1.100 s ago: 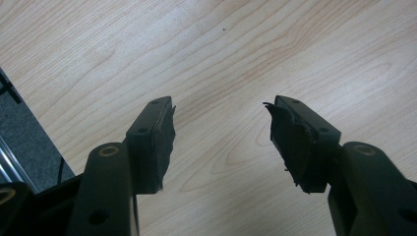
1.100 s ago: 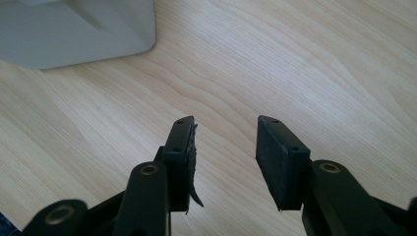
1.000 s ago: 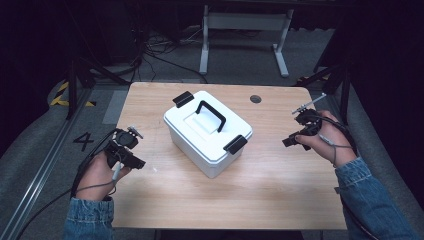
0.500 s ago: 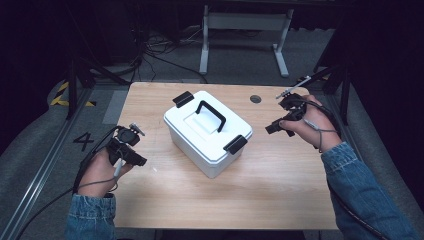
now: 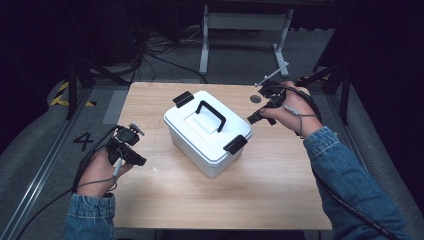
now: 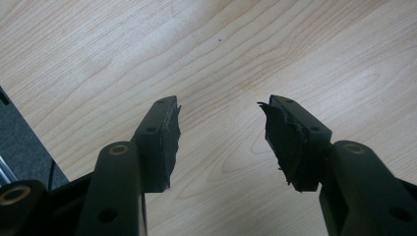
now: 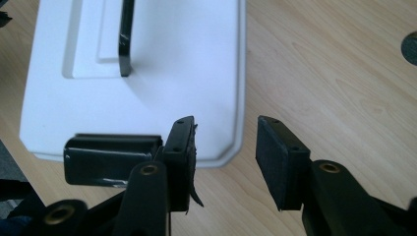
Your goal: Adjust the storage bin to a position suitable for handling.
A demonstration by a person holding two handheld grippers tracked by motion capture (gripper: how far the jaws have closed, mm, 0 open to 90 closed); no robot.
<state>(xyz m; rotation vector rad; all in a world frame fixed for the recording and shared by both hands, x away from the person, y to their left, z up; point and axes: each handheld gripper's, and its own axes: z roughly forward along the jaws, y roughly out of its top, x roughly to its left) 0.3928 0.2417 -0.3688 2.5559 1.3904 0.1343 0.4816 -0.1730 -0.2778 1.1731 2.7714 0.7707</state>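
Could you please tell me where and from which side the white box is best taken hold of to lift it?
I would grip the black handle on the lid of the white box, coming straight down from above. It stands upright as an arch with a gap beneath, so the right tongs, open and nearest, could probably close across its bar. The black latches at the ends look less suited.

The box [image 7: 137, 73] lay on the table [image 7: 334, 83] ahead of my right gripper [image 7: 223, 142], its near latch [image 7: 110, 157] beside my left jaw.
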